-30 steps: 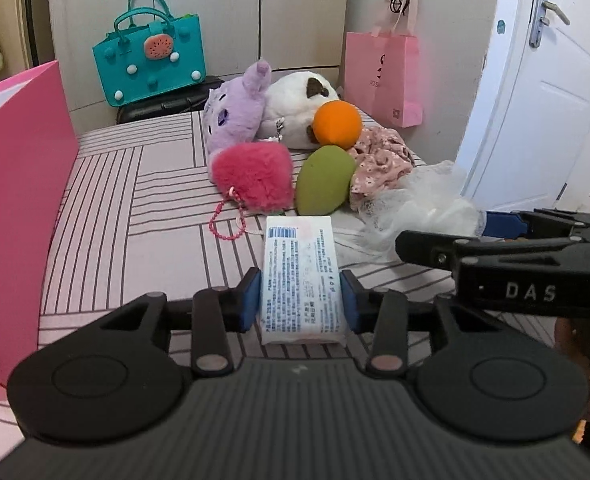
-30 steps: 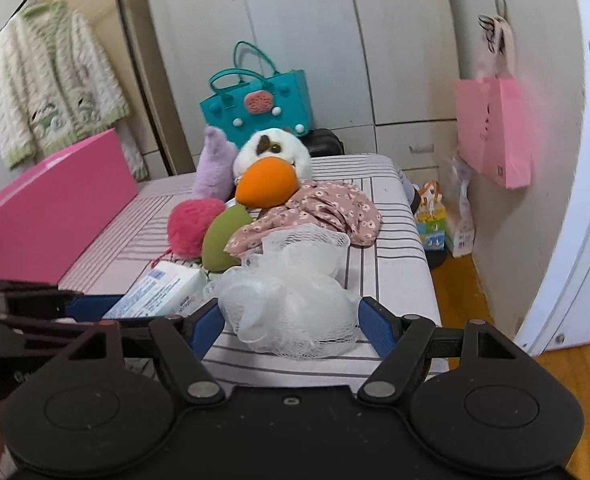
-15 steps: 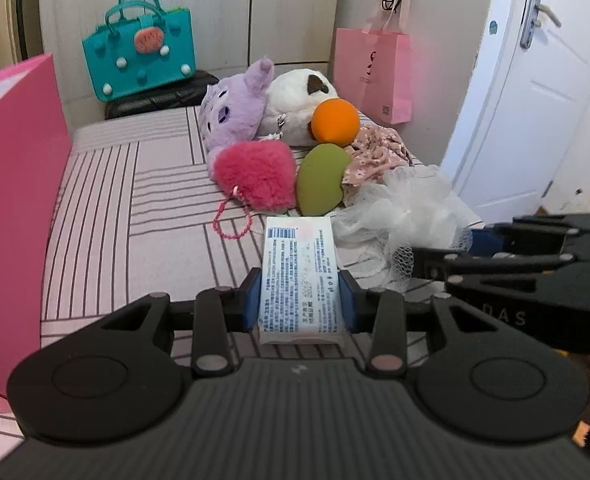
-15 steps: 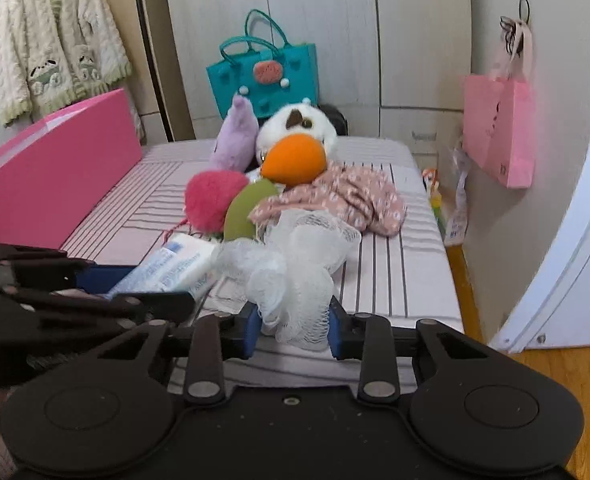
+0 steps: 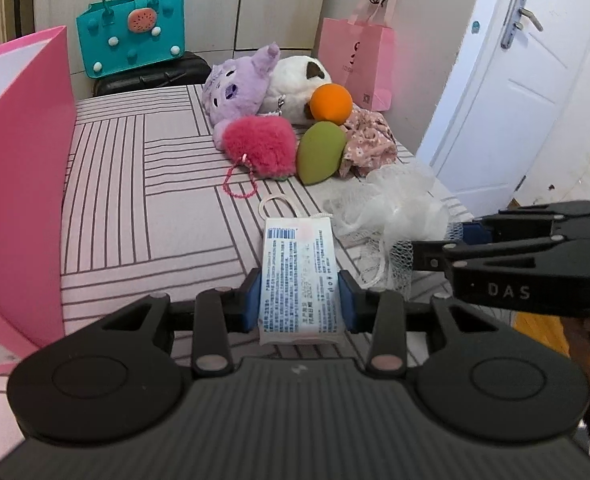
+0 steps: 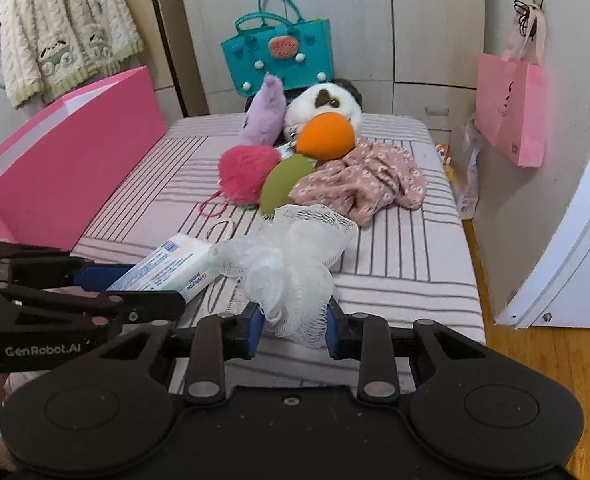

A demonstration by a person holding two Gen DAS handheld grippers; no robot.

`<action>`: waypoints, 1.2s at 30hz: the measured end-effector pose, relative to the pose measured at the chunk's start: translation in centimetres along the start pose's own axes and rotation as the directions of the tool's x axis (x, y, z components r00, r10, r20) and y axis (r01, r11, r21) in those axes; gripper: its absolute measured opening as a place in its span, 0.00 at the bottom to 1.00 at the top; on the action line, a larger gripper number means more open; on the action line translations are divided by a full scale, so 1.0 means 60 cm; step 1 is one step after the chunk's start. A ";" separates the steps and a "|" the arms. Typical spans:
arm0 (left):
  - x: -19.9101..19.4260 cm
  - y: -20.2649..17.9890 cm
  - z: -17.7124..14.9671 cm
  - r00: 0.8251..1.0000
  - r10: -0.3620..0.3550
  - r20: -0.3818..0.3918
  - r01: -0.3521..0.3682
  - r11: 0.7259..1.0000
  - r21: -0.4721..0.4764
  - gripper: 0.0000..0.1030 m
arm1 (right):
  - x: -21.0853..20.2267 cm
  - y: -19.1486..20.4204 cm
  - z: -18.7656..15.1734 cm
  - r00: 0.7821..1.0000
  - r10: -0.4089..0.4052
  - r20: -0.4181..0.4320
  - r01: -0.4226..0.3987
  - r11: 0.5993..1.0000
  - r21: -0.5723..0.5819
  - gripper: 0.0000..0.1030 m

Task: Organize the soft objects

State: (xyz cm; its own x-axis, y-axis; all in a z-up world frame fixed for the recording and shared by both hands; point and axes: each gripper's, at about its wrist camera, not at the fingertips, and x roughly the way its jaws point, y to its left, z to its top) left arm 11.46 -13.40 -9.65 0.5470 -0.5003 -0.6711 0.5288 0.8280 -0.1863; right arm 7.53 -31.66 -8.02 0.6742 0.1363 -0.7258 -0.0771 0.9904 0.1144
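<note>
Gripping the tissue pack (image 5: pixel 299 280) across its short width, the left tool (image 5: pixel 299 300) held it lengthwise along its own pointing line, above the striped bed (image 5: pixel 143 200). Just to its right, the right tool (image 6: pixel 293 322) had just been closing and pinched the white mesh bath puff (image 6: pixel 291 264). Both tools angled downward, side by side. The pink box (image 5: pixel 19 184) stood to the left, nearer the left tool, probably the place for both.

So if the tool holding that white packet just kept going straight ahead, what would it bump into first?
Probably the bare striped bed cover first, since the left tool points downward with the white packet leading. Beyond it lies the fluffy pink pompom, though depth is hard to judge.
</note>
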 end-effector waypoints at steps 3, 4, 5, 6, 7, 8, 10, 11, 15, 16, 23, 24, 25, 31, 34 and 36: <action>-0.009 0.007 -0.005 1.000 -0.017 -0.011 0.017 1.000 -0.006 0.37 | -0.004 0.007 -0.002 1.000 0.007 -0.021 -0.008 1.000 -0.001 0.34; -0.012 0.013 -0.005 1.000 -0.023 -0.014 0.023 1.000 -0.019 0.37 | -0.006 0.009 -0.001 1.000 0.012 -0.025 -0.012 1.000 -0.003 0.34; -0.016 0.018 -0.005 1.000 -0.023 -0.013 0.023 0.999 -0.032 0.37 | -0.010 0.012 -0.001 0.999 0.019 -0.028 -0.019 1.000 -0.005 0.33; -0.020 0.024 -0.006 1.000 -0.017 -0.010 0.017 0.999 -0.043 0.37 | -0.013 0.014 0.000 0.999 0.027 -0.030 -0.027 1.000 -0.009 0.33; -0.024 0.028 -0.006 1.000 -0.011 -0.009 0.011 0.999 -0.052 0.37 | -0.016 0.017 0.001 0.999 0.035 -0.033 -0.035 0.999 -0.011 0.33; -0.028 0.032 -0.006 1.000 -0.011 -0.010 0.010 0.998 -0.058 0.37 | -0.019 0.020 0.002 0.998 0.042 -0.037 -0.043 0.999 -0.016 0.33; -0.036 0.041 -0.006 0.999 -0.033 -0.021 0.031 0.997 -0.075 0.37 | -0.022 0.027 0.003 0.998 0.052 -0.046 -0.053 0.998 -0.030 0.32; -0.040 0.044 -0.005 0.998 -0.051 -0.030 0.048 0.995 -0.083 0.37 | -0.024 0.032 0.004 0.997 0.058 -0.052 -0.060 0.998 -0.035 0.32; -0.069 0.052 -0.010 0.996 -0.081 -0.039 0.077 0.993 -0.095 0.37 | -0.034 0.051 0.008 0.994 0.090 -0.058 -0.093 0.995 -0.040 0.31; -0.078 0.054 -0.011 0.996 -0.086 -0.035 0.082 0.991 -0.104 0.37 | -0.038 0.056 0.008 0.993 0.102 -0.056 -0.104 0.994 -0.041 0.31; -0.141 0.077 -0.017 0.996 -0.079 -0.041 0.074 0.990 -0.116 0.37 | -0.063 0.095 0.023 0.983 0.167 -0.079 -0.174 0.980 -0.095 0.30; -0.149 0.078 -0.019 0.997 -0.062 -0.040 0.058 0.993 -0.100 0.37 | -0.065 0.101 0.025 0.981 0.172 -0.086 -0.180 0.978 -0.104 0.30; -0.154 0.081 -0.020 0.998 -0.053 -0.045 0.048 0.995 -0.091 0.37 | -0.067 0.108 0.026 0.980 0.177 -0.093 -0.187 0.976 -0.115 0.30; -0.187 0.113 -0.034 0.990 -0.056 -0.128 0.043 0.994 -0.104 0.37 | -0.082 0.152 0.032 0.963 0.222 -0.151 -0.247 0.952 -0.180 0.30; -0.203 0.131 -0.041 0.987 -0.055 -0.153 0.037 0.992 -0.119 0.37 | -0.089 0.171 0.034 0.954 0.242 -0.175 -0.275 0.941 -0.198 0.30; -0.214 0.142 -0.045 0.984 -0.055 -0.167 0.033 0.991 -0.129 0.37 | -0.095 0.185 0.036 0.950 0.253 -0.183 -0.290 0.933 -0.215 0.30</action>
State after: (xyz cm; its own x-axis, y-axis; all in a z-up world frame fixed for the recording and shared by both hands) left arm 7.19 0.80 -4.54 0.4012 -0.4958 -0.7702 0.4589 0.8365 -0.2995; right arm 4.41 -21.51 -1.15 0.4867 0.3838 -0.7848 -0.4253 0.8888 0.1709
